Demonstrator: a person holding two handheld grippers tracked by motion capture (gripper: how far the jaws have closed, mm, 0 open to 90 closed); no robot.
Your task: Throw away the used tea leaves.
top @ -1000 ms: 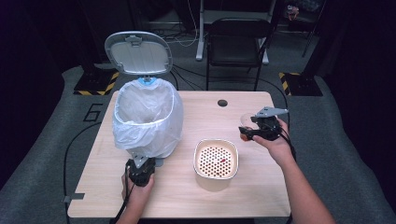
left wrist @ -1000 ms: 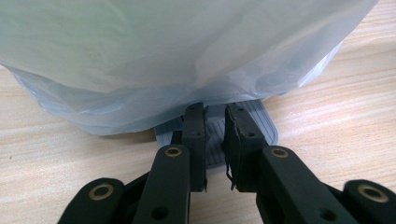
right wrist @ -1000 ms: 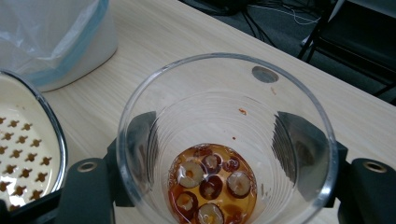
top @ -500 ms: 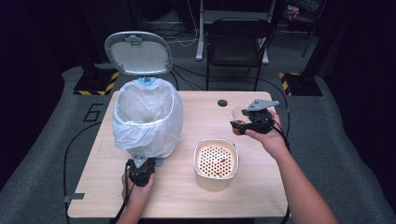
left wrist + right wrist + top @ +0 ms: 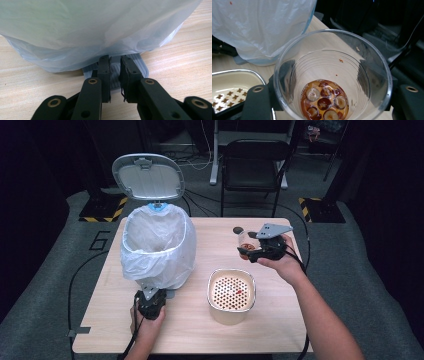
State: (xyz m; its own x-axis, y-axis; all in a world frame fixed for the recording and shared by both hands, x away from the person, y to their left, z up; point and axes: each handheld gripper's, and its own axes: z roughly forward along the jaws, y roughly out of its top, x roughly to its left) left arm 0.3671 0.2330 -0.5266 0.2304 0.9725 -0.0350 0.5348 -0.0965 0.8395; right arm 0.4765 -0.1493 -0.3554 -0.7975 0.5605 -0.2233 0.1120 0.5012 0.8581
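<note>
A pedal bin lined with a white plastic bag (image 5: 157, 245) stands at the table's left, its grey lid (image 5: 148, 176) raised. My left gripper (image 5: 150, 297) is shut, and its tips (image 5: 115, 61) rest on the bin's grey ribbed pedal (image 5: 140, 65) under the bag's overhang. My right gripper (image 5: 250, 251) is shut on a clear plastic cup (image 5: 246, 240), held above the table's right half. In the right gripper view the cup (image 5: 332, 62) holds a little brown liquid with round fruit pieces (image 5: 324, 101) at its bottom, with my jaws on either side of it.
A cream pot with a perforated strainer insert (image 5: 231, 292) stands at the table's front centre, below and left of the cup. A small dark round thing (image 5: 238, 229) lies near the far edge. A black chair (image 5: 255, 165) stands behind the table.
My right gripper has carried the cup up and to the left, toward the table's middle. The left gripper stays on the pedal and the lid stays raised.
</note>
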